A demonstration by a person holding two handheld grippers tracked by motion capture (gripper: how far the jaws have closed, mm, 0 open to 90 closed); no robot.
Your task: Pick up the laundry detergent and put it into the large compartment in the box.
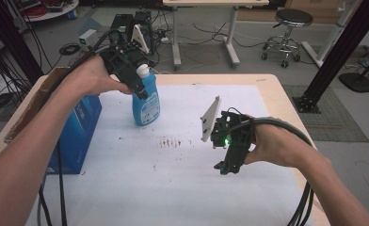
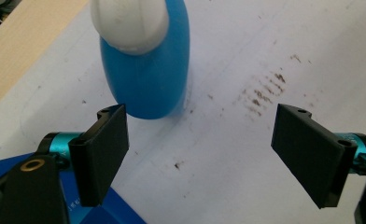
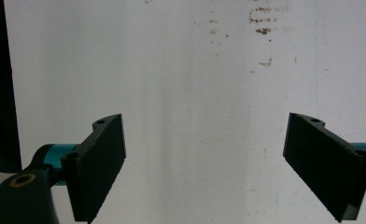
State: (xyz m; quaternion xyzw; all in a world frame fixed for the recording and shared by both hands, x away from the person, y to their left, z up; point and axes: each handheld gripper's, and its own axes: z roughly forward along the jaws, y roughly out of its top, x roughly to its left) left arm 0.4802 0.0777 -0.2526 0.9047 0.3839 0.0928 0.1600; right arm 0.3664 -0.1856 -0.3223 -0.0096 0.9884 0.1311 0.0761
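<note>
On the white sheet (image 1: 173,188) covering the wooden bench (image 1: 272,89), a blue bottle (image 1: 146,101) with a white cap is seen standing upright toward the far left. Just above and beside its cap the left tool (image 1: 138,82) is held in a hand (image 1: 91,75), its jaws spread wide and nothing gripped; in the left gripper view the bottle (image 2: 148,70) is seen ahead of the jaws, nearer the left one. A patch of brown smears (image 1: 171,142) is seen on the sheet between the bottle and the right tool (image 1: 227,165). That tool is held over the sheet's right part, well apart from the bottle, jaws likewise spread and empty. A blue box (image 1: 79,132) is placed at the bench's left edge, beside the bottle
</note>
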